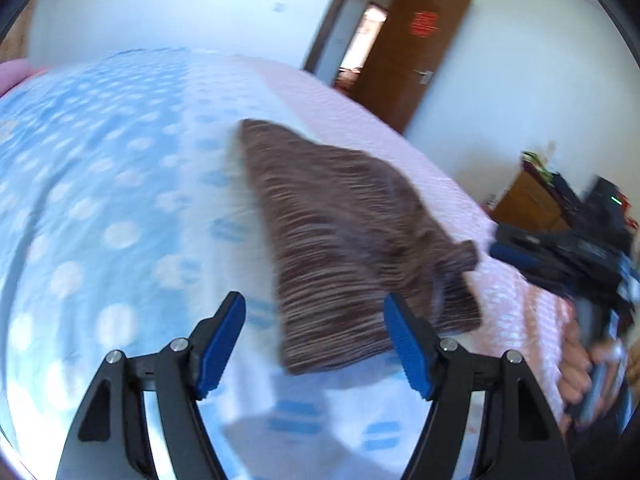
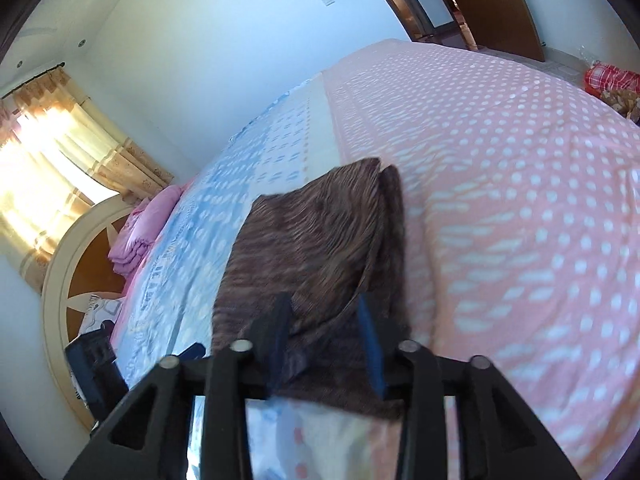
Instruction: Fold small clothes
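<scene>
Right wrist: garment (image 2: 320, 248) on bedspread (image 2: 520, 200).

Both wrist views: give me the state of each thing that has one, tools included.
Left tool: open, empty, above the bedspread.
Right tool: partly closed around a raised fold of the brown garment; grip unclear.
Brown garment: partly folded on the bedspread, layers doubled.
Door: open.
Pink bedding: folded, stacked by the headboard.

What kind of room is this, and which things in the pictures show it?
Most likely a home bedroom. A wide bed under a blue and pink dotted bedsheet fills both views, folded pink bedding lies beside a rounded cream headboard, and a brown wooden door stands open.
</scene>
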Demonstrator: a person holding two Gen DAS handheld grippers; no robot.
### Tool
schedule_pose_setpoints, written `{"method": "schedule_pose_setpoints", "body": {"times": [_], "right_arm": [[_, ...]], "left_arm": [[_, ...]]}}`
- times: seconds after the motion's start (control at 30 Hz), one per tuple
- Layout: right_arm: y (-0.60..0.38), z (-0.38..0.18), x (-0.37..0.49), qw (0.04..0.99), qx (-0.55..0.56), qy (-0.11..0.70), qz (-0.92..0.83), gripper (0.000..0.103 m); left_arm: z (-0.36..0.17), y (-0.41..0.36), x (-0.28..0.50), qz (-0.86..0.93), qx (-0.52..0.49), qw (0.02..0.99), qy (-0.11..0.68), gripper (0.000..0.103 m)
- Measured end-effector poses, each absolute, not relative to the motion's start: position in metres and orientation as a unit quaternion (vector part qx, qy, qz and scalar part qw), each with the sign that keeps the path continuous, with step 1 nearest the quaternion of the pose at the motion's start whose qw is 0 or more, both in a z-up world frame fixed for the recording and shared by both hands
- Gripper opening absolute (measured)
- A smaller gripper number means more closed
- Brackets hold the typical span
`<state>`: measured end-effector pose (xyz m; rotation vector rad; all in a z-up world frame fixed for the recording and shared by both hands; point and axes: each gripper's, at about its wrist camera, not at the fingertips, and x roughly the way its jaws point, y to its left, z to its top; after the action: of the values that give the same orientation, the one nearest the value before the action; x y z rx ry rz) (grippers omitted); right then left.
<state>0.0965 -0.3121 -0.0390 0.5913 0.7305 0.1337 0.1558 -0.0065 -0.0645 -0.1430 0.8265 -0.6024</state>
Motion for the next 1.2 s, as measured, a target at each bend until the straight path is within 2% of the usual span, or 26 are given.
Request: {"method": "schedule_pose_setpoints", "body": {"times": [0.03,0.07,0.17,0.3,0.5,0.6,0.77,0.93,1.2], "right_arm": [[-0.306,-0.038,0.093,0.891,0.283,0.352,0.057,0.063],[-0.298,-0.037,0.090,0.892,0.281,0.350,0.054,0.064],[-0.274,-0.036,0.086,0.896,0.270,0.347,0.065,0.065],[-0.255,-0.047,0.102,0.888,0.251,0.383,0.047,0.066],[-0.263,-0.068,0.132,0.863,0.302,0.404,0.034,0.066],[-0.268,-0.080,0.130,0.855,0.301,0.421,0.037,0.020],[-0.285,-0.093,0.108,0.851,0.301,0.429,0.026,0.010],[-0.305,-0.105,0.088,0.843,0.335,0.420,0.025,0.007],[-0.299,-0.090,0.072,0.855,0.285,0.434,-0.001,0.007]], "left_arm": [[-0.066,-0.003,0.155,-0.280,-0.068,0.871,0.397,0.074],[-0.066,-0.002,0.151,-0.277,-0.068,0.872,0.398,0.074],[-0.072,-0.007,0.147,-0.268,-0.052,0.874,0.403,0.074],[-0.089,-0.020,0.157,-0.250,-0.032,0.873,0.417,0.074],[-0.090,-0.028,0.151,-0.241,0.003,0.881,0.407,0.079],[-0.091,-0.025,0.151,-0.246,-0.002,0.880,0.407,0.080],[-0.091,-0.022,0.151,-0.257,-0.014,0.876,0.408,0.084],[-0.092,-0.017,0.153,-0.273,-0.036,0.870,0.410,0.086],[-0.080,-0.017,0.145,-0.270,-0.009,0.871,0.410,0.086]]}}
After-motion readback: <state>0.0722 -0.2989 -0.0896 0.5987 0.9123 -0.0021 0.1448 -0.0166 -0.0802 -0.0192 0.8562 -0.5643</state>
